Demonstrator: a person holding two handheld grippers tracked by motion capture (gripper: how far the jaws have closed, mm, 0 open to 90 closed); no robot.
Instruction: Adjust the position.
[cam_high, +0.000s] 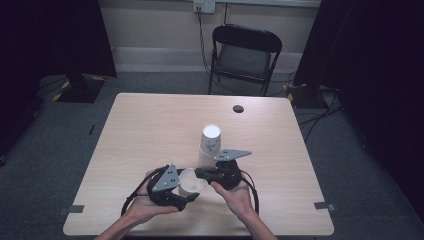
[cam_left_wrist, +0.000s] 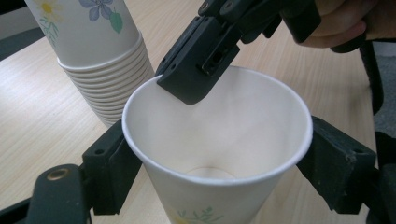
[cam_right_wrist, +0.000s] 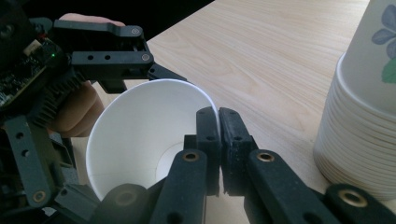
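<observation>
High view, setting: a pale wooden table (cam_high: 150, 125) stood on grey carpet, with a black folding chair (cam_high: 245, 55) beyond its far edge and a small dark round spot (cam_high: 238, 108) near that edge.
Single cup: a white paper cup (cam_high: 190, 182) sat near the front edge of the table, between the two tools, mouth tilted up toward the camera.
Left gripper: the left gripper (cam_high: 175, 192) had one jaw on each side of the cup; in the left gripper view the jaws flanked the cup (cam_left_wrist: 219, 140) below its rim, right against its wall. Could not tell whether the pads pressed it or only stood beside it.
Right gripper: the right gripper (cam_high: 202, 174) reached in from the right; its two jaws were pinched together on the cup's rim (cam_right_wrist: 212, 109), one inside the mouth and one outside, as the right gripper view showed.
Hands: the left hand (cam_high: 145, 202) and the right hand (cam_high: 235, 195) came in from the bottom edge, each wrapped round its tool.
Stack: a stack of cups (cam_high: 210, 145), upside down and printed with flowers, stood just behind the single cup, close to the right gripper but apart from it.
In the way: the stack crowded the far side; black cables (cam_high: 252, 192) looped on the table by the right hand.
</observation>
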